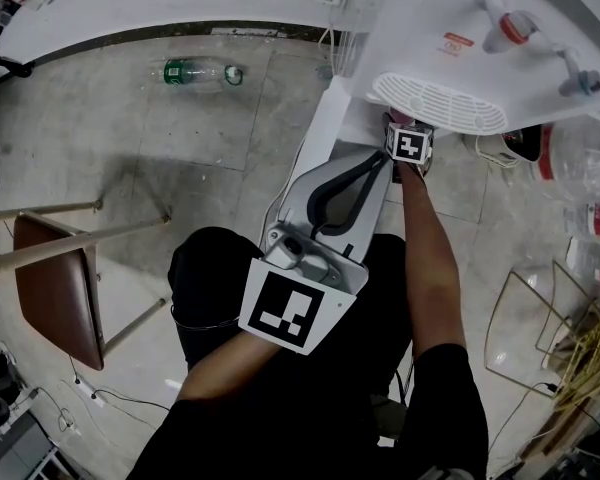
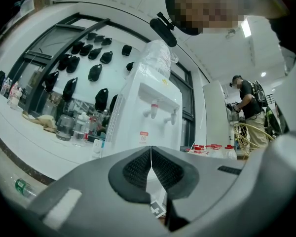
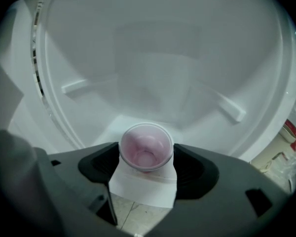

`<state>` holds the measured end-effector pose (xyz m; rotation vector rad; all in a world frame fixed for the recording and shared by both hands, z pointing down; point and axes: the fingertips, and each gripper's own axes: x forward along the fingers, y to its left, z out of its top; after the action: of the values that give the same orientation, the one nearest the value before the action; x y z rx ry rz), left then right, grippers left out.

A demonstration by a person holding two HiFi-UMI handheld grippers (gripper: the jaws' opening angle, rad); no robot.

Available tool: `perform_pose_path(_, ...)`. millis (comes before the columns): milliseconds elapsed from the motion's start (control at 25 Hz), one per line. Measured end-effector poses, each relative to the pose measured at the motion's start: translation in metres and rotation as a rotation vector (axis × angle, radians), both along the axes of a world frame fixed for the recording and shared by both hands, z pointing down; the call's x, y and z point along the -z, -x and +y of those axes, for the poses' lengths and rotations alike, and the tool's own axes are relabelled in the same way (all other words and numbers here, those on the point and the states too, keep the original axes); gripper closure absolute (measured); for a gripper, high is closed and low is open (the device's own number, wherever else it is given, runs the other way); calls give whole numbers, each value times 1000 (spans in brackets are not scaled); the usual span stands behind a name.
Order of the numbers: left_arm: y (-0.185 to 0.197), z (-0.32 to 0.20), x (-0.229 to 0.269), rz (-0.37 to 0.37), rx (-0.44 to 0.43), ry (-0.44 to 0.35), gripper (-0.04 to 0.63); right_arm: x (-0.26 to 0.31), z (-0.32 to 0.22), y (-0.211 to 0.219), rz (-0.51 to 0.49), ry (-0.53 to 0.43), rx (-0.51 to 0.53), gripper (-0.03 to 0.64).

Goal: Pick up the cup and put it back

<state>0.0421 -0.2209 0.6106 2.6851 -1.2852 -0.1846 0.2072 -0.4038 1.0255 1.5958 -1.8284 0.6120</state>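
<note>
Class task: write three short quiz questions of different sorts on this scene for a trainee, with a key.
1. True or false: the left gripper holds the cup.
2. What lies on the floor? A a bottle; B a plate; C a shoe.
3. Which gripper is nearer the dispenser?

Key: 1 false, its jaws are shut on nothing; 2 A; 3 the right gripper, shut on the cup.
</note>
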Motion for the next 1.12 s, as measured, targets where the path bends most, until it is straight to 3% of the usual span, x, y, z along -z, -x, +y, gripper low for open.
perform_pose_path(520,4,-1,0,-3,10,-10,588,6,10,-3,-7,9,2,291)
perform_pose_path(1120,-1,-12,0,12,14,-18,588,61,39,2,-41,-65,56,293)
